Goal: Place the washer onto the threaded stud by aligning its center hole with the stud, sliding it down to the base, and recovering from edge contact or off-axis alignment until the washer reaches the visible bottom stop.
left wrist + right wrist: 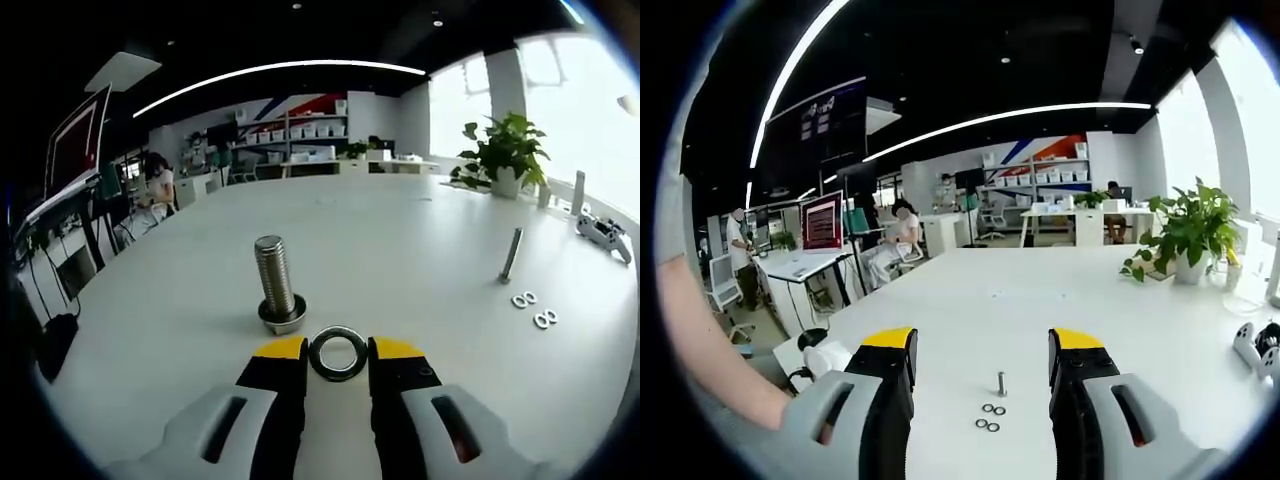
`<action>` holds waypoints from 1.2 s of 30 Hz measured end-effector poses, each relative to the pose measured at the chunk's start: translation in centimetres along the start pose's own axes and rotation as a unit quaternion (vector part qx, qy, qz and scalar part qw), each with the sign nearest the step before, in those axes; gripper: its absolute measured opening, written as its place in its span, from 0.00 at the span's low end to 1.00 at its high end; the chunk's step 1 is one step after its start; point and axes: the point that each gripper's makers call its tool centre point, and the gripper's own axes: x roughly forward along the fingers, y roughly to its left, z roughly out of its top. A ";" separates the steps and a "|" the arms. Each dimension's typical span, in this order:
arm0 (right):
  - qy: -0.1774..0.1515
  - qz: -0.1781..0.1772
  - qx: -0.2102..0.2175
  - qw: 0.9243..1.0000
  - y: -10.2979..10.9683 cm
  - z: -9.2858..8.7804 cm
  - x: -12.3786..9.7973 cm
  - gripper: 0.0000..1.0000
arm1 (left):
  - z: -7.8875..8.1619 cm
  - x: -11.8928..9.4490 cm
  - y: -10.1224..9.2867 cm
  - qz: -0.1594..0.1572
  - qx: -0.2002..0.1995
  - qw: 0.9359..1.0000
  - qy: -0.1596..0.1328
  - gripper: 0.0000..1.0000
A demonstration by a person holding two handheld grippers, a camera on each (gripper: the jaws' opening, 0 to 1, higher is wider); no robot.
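A steel washer (338, 353) sits clamped between the yellow-tipped jaws of my left gripper (338, 352), held flat a little above the white table (400, 240). Just beyond it and slightly left, a thick threaded stud (274, 282) stands upright on its hex head. The washer is near the stud's base, beside it and not over it. My right gripper (982, 352) hovers open over the table with nothing between its jaws. Far ahead of it stands a thin upright stud (1001, 383) with several loose washers (989, 416) in front.
A thin bolt (511, 254) stands at the right with loose washers (533, 308) near it. A game controller (605, 234) and a potted plant (505, 155) sit at the far right edge. A person's arm (710, 350) shows at the left. Desks and shelves lie beyond.
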 end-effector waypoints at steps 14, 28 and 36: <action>0.000 -0.001 -0.002 1.000 0.0 0.0 0.0 0.56 | -0.4 0.0 -0.3 -0.010 0.006 1.000 0.010 0.08; 0.000 -0.001 -0.004 1.000 0.0 0.0 0.0 0.56 | 0.3 0.0 0.3 -0.005 0.007 1.000 0.003 0.10; 0.000 0.000 -0.004 1.000 0.0 0.0 0.0 0.56 | 0.3 -0.2 0.8 0.005 0.004 1.000 0.004 0.17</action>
